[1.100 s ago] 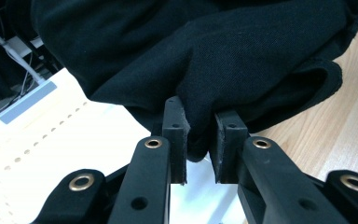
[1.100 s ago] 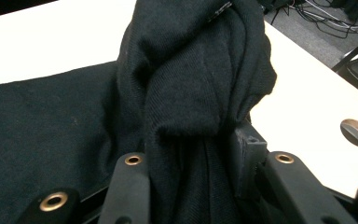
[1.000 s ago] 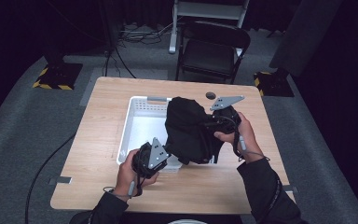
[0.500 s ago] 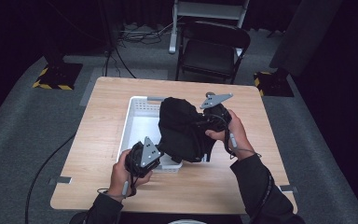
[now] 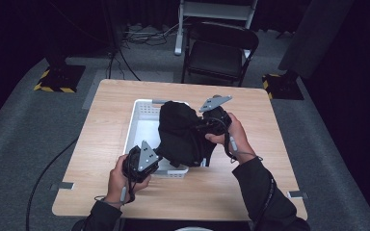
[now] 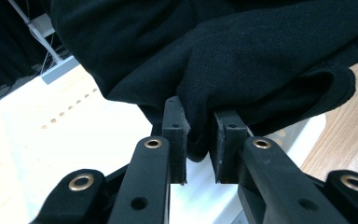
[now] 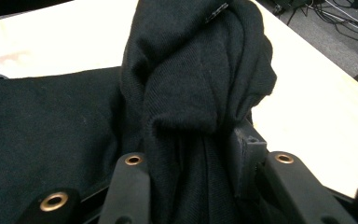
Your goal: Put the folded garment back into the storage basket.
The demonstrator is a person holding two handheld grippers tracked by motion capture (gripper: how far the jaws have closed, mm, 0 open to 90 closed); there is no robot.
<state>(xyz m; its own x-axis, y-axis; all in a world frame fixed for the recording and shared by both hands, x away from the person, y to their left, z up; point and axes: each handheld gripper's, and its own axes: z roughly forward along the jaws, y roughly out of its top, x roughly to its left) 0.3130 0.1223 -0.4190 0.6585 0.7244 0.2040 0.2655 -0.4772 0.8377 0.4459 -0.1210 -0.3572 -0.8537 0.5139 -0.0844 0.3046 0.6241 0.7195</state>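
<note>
While the black garment [image 5: 180, 137] is held over the white basket [image 5: 139, 126], pinched by both the left gripper [image 6: 199, 140] and right gripper [image 7: 191, 154], it has been shifted left, likely for lowering in.

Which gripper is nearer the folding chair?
Right. The right gripper is over the table's far half, closer to the chair; the left gripper is at the basket's near edge.

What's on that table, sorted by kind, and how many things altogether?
Black garment: 1
White plastic basket: 1
Handheld grippers: 2, the left gripper and the right gripper, both clamped on the garment
Total: 4
</note>
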